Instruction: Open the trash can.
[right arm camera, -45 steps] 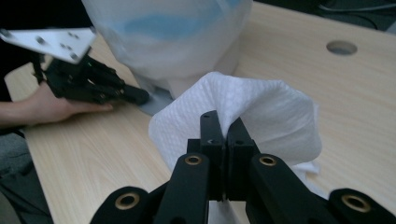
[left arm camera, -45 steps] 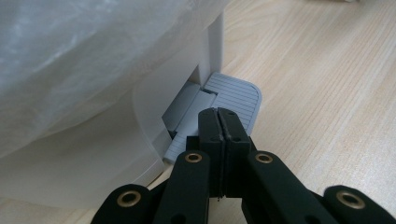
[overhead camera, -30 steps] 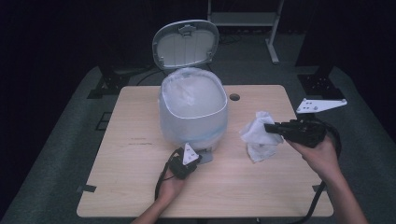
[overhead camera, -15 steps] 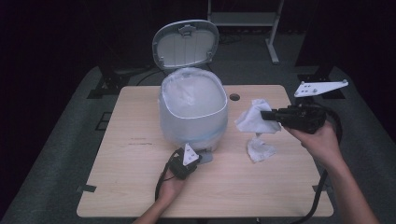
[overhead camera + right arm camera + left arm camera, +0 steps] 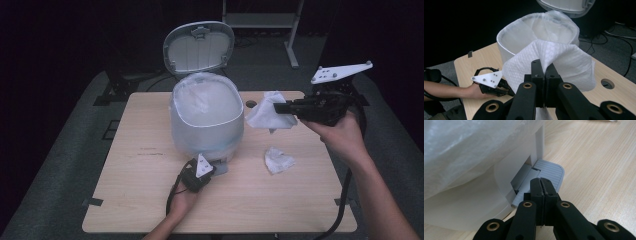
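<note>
On wooden table (image 5: 150, 200) | lined bin (image 5: 207, 122) | dark room

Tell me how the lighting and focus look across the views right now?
High view: dim, dark surround, table evenly lit, slightly soft. Left gripper view: bright, pedal sharp, bin liner washed out. Right gripper view: paper towel crisp, background black.

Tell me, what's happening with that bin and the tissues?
A person is tidying up tissues. The left tongs, shut, press the bin's pedal, so the lid stands open. The right tongs hold a tissue in the air beside the bin. Another crumpled tissue lies on the table.
</note>
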The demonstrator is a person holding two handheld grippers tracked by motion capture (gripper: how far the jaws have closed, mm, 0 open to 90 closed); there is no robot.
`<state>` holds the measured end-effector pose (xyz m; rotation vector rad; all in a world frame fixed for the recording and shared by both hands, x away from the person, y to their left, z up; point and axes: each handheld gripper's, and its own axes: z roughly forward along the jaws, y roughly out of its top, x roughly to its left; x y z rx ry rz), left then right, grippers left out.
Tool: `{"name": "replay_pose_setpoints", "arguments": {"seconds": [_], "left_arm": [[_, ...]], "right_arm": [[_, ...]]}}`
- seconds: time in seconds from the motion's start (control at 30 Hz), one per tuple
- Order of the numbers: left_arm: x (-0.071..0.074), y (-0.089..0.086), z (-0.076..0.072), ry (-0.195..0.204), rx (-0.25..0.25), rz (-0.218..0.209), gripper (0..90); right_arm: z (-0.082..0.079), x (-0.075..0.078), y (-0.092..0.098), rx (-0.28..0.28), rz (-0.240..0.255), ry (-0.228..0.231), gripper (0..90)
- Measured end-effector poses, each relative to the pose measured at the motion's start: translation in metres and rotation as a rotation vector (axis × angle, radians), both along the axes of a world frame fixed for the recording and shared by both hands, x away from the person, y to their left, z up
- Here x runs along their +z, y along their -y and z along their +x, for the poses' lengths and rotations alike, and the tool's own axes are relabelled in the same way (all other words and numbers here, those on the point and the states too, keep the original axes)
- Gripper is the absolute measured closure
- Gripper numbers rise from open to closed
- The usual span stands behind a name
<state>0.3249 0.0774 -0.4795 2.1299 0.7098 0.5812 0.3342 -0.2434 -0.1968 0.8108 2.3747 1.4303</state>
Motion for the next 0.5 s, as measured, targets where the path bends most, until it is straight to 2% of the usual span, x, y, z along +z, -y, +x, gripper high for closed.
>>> {"name": "replay_pose_setpoints", "arguments": {"seconds": [0.27, 0.5], "left_arm": [[0.000, 0.000, 0.000, 0.002, -0.001, 0.003, 89.8], [0.000, 0.000, 0.000, 0.000, -0.003, 0.003, 89.7]], "right_arm": [[0.006, 0.017, -0.016, 0.030, -0.021, -0.001, 88.0], [0.013, 0.026, -0.027, 0.062, -0.013, -0.007, 88.0]]}}
